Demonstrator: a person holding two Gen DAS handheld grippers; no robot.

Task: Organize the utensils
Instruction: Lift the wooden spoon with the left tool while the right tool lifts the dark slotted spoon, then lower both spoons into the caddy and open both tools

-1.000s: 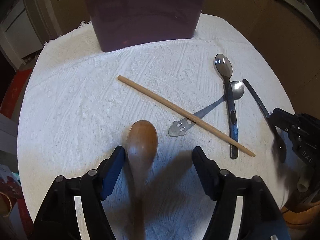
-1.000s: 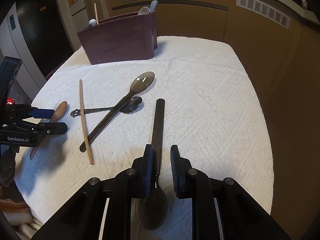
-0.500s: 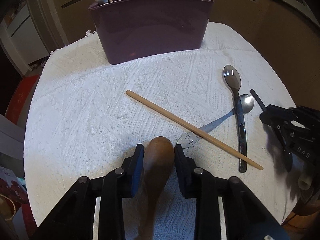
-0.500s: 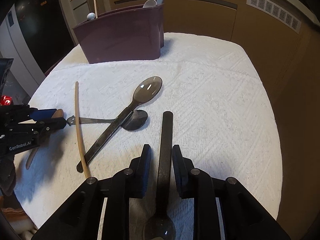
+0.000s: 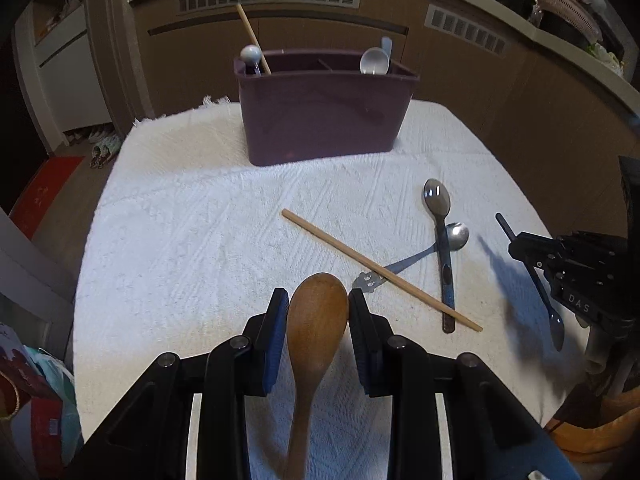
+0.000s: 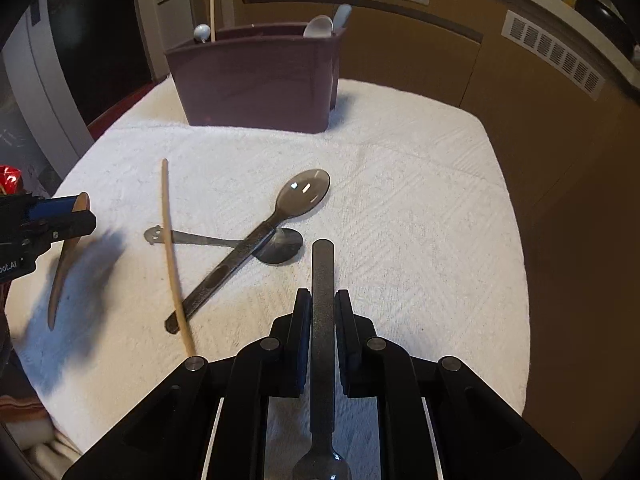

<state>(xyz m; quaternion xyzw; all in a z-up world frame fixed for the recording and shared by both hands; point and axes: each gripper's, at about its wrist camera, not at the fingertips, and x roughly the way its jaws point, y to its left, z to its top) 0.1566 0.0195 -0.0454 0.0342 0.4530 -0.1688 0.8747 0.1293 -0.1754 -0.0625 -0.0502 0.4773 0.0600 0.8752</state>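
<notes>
From the left wrist, the left tool grips the bowl of a wooden spoon, pads pressed on both sides, handle trailing back under the camera. Ahead on the white towel covering the worktop lie a chopstick, a dark-handled spoon and a small steel spoon crossing under both. The purple caddy stands at the far edge with a chopstick and white spoons in its end compartments. At the right edge, the right tool carries a black spoon.

From the right wrist, the right tool is closing narrowly on the black spoon's handle, pads against it, bowl toward the camera. The chopstick, dark-handled spoon and steel spoon lie left of it; the caddy stands beyond. The left tool holds the wooden spoon above its shadow.
</notes>
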